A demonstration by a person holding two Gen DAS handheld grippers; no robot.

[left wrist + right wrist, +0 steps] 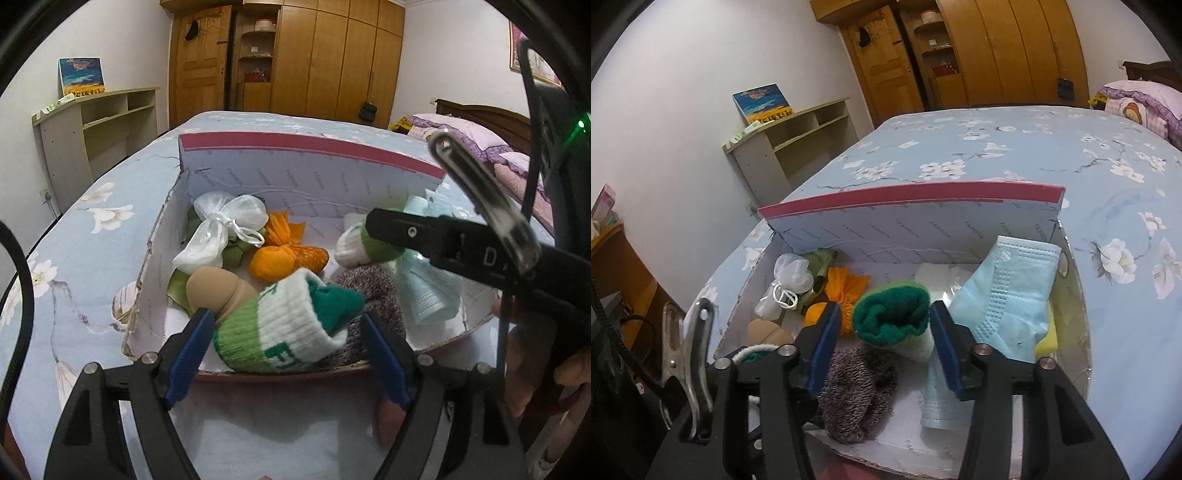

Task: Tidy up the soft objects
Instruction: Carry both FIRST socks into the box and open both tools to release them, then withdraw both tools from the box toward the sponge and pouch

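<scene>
Both grippers released over box (310, 147); left gripper (284, 332) straddled green-white sock (280, 332), right gripper (882, 332) straddled rolled sock (894, 314); best withdraw straight back, pads clear of knit.

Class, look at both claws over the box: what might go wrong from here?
1. The left claw stands open around a green-white sock; pulling back might drag it over the box's low front edge.
2. The right claw straddles another sock; it may snag the mask beside it.
</scene>
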